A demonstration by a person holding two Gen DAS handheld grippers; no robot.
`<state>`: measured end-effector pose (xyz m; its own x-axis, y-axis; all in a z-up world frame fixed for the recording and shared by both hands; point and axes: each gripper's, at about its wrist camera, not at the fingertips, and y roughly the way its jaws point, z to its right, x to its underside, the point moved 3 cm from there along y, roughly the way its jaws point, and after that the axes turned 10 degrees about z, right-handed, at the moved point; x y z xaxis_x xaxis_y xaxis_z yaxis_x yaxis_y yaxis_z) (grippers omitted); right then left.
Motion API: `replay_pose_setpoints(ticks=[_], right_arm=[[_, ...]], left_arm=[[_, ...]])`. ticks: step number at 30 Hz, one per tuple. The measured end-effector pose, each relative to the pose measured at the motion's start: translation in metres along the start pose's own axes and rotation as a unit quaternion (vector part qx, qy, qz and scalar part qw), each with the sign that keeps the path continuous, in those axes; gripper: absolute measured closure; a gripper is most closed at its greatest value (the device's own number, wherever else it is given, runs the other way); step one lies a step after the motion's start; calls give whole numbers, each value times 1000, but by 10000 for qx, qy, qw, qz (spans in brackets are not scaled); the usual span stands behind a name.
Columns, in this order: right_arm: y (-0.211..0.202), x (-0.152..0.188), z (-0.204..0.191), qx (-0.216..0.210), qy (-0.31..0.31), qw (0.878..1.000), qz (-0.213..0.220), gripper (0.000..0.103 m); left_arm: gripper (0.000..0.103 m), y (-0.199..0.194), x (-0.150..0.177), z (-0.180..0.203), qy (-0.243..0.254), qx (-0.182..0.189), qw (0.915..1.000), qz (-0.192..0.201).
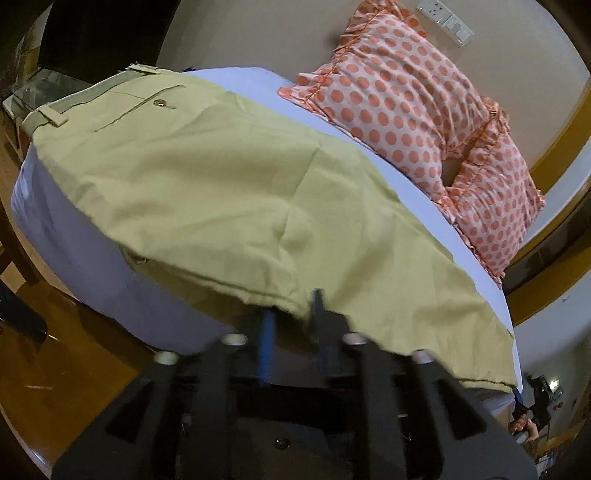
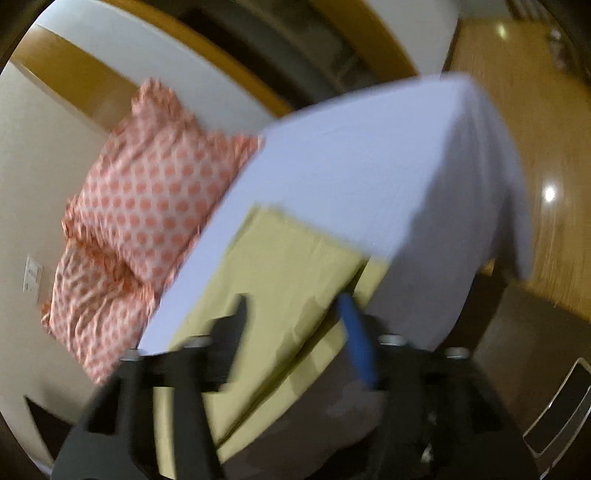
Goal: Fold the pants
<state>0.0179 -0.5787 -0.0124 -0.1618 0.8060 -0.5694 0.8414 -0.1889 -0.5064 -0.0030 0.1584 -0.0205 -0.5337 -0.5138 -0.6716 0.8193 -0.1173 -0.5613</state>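
Note:
Khaki pants (image 1: 207, 184) lie spread on a bed with a pale blue sheet (image 1: 55, 206), waistband and back pocket at the far left. My left gripper (image 1: 291, 314) is at the pants' near hem edge, its fingers close together around the fabric edge. In the blurred right wrist view the pants' leg end (image 2: 288, 266) lies on the sheet (image 2: 369, 166). My right gripper (image 2: 291, 314) has its fingers apart on either side of the leg fabric. It also shows far off in the left wrist view (image 1: 532, 410).
Two orange polka-dot pillows (image 1: 399, 96) lie at the head of the bed against a beige wall; they also show in the right wrist view (image 2: 147, 206). Wooden floor (image 2: 546, 147) surrounds the bed. A wall socket (image 1: 443, 18) is above the pillows.

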Motion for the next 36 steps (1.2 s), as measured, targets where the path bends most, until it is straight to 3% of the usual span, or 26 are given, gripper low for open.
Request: replay_pose_setpoints(ticks=[2, 7, 11, 21, 24, 27, 29, 31, 33, 36], right_arm=[[-7, -8, 5, 237, -196, 9991, 301, 43], [3, -8, 24, 490, -1, 9983, 309, 44], [13, 4, 20, 332, -74, 9993, 132, 51], [3, 21, -3, 334, -912, 9946, 377, 70], [6, 29, -17, 272, -1388, 9891, 405, 70], [12, 28, -16, 263, -1354, 9894, 465, 71], [15, 23, -14, 286, -1235, 9908, 479, 78], [22, 18, -10, 304, -1100, 9927, 394, 97], [24, 15, -9, 196, -944, 9948, 342, 99], [17, 19, -42, -169, -1284, 9908, 383, 99]], left_arm=[[65, -3, 4, -3, 18, 70, 10000, 19], [60, -8, 15, -13, -207, 382, 9991, -13], [57, -10, 21, -16, -273, 459, 9986, -21], [50, -6, 25, -12, -213, 500, 9985, -86], [50, -4, 25, -10, -217, 520, 9983, -118], [49, -3, 26, -10, -246, 546, 9981, -130], [48, -3, 25, -10, -252, 557, 9981, -114], [48, -4, 25, -12, -280, 587, 9979, -68], [48, -7, 23, -15, -317, 629, 9975, -3], [46, -15, 21, -18, -320, 708, 9968, 164]])
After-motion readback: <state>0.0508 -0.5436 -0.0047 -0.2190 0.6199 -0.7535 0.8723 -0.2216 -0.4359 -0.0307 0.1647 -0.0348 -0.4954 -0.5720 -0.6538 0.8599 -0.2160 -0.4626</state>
